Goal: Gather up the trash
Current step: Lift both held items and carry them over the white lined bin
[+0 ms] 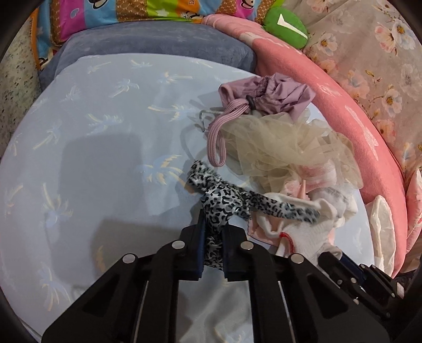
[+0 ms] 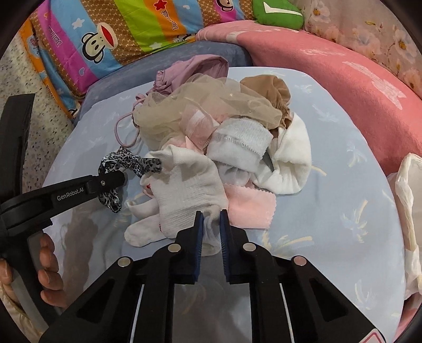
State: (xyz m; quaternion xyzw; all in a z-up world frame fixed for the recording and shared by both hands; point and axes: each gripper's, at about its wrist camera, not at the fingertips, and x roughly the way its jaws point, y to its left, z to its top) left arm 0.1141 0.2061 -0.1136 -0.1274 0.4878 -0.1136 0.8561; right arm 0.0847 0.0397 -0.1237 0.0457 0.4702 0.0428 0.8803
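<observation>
A pale blue bed sheet (image 2: 329, 211) printed with faint palm trees carries a loose heap of small cloth items. The left gripper (image 1: 213, 241) has its jaws clamped on a strip of leopard-print fabric (image 1: 224, 203), which runs from between the blue pads out toward the heap. In the right wrist view the same leopard-print fabric (image 2: 118, 168) hangs from the left gripper (image 2: 116, 180) at the heap's left edge. The right gripper (image 2: 211, 232) has its jaws nearly together, pinching the near edge of a white sock (image 2: 184, 195) that lies at the front of the pile. Just right of the sock lies a pink cloth scrap (image 2: 250, 208). Behind them sit a rolled white sock (image 2: 240, 145), a thick white cloth (image 2: 290, 163), a bunch of cream tulle (image 2: 184, 110), a tan garment (image 2: 269, 92) and a mauve drawstring pouch (image 2: 195, 68) with a striped cord. A pink blanket (image 2: 329, 74) curves along the right side, with a crumpled white plastic bag (image 2: 408, 211) at the far right. A colourful cartoon-monkey quilt (image 2: 118, 34) and a green cushion (image 2: 277, 13) lie at the back. Fingers of the person's left hand (image 2: 48, 266) show at the lower left.
</observation>
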